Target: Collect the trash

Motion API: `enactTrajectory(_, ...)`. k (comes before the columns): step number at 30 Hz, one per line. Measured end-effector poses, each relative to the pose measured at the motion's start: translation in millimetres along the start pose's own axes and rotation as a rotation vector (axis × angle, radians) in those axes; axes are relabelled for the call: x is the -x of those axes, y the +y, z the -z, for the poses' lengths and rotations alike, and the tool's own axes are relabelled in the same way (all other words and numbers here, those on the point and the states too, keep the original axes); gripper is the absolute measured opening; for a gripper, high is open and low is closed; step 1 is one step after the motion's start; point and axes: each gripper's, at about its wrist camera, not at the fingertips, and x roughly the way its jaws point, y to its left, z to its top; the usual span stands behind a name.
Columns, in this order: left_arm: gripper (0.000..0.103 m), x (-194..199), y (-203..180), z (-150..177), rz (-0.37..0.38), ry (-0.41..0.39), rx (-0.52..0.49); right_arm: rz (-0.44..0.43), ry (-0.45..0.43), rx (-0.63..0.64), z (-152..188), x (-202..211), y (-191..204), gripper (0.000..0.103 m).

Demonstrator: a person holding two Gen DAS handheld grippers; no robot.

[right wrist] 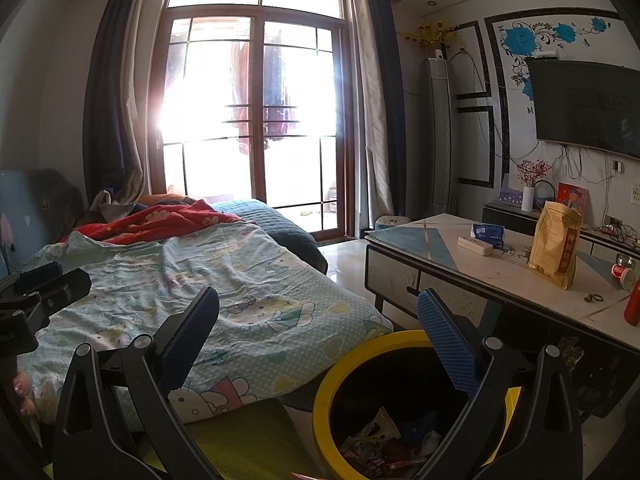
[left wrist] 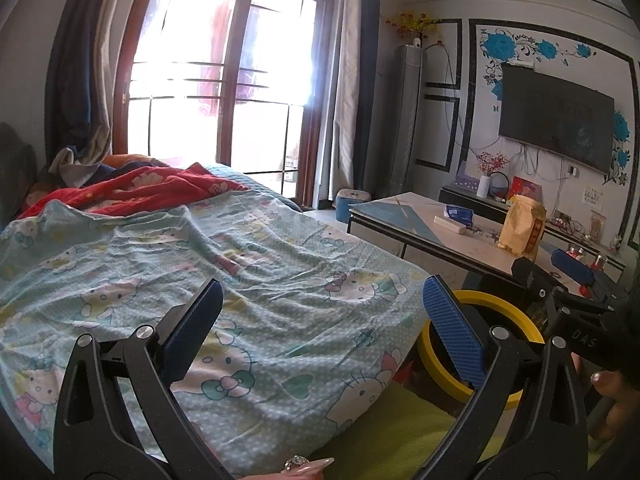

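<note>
Now, right tool (right wrist: 318, 312): wide open, empty, above the yellow bin (right wrist: 324, 392).
Trash (right wrist: 380, 448): inside bin, below tool.
Left tool (left wrist: 322, 300): open, empty, over bed (left wrist: 260, 264).

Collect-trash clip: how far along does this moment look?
Partly done: the yellow-rimmed bin already holds wrappers. Nothing is in hand; the left gripper and right gripper are both open and empty, over the bedspread and bin. Possibly left: the table still carries a paper bag and a blue packet, though whether they are trash is unclear.
</note>
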Motion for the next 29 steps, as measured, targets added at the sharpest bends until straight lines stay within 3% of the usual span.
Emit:
enactTrajectory(13, 0.092, -5.3, 1.2, 3.9, -0.019, 0.027, 0.002, 0.025, -0.006, -0.025, -5.3, 0.6, -7.8, 0.097)
enactTrajectory(16, 0.092, -6.1, 8.5, 1.5, -0.029, 0.037, 0.025, 0.047, -0.013, -0.037, -11.6, -0.8, -9.4, 0.097)
enactTrajectory(20, 0.092, -3.8, 32.9, -6.7, -0.042, 0.067, 0.081, 0.016, -0.002, -0.021, -28.4, -10.6, 3.7, 0.097)
enactTrajectory(23, 0.092, 7.8, 89.3, -12.6, -0.146, 0.092, 0.120, -0.083, 0.047, 0.001, -43.7, -30.3, 35.3, 0.097)
enactTrajectory(25, 0.092, 13.2, 139.8, -11.2, -0.273, 0.147, 0.161, -0.177, 0.091, 0.008, -50.2, -48.3, 69.4, 0.097)
enactTrajectory(28, 0.092, 27.1, 235.8, -0.5, -0.482, 0.234, 0.301, -0.382, 0.237, 0.069, -52.2, -93.7, 169.2, 0.097)
enactTrajectory(29, 0.092, 34.0, 274.1, 8.4, -0.586, 0.264, 0.332, -0.438, 0.278, 0.085, -50.4, -105.3, 199.9, 0.097)
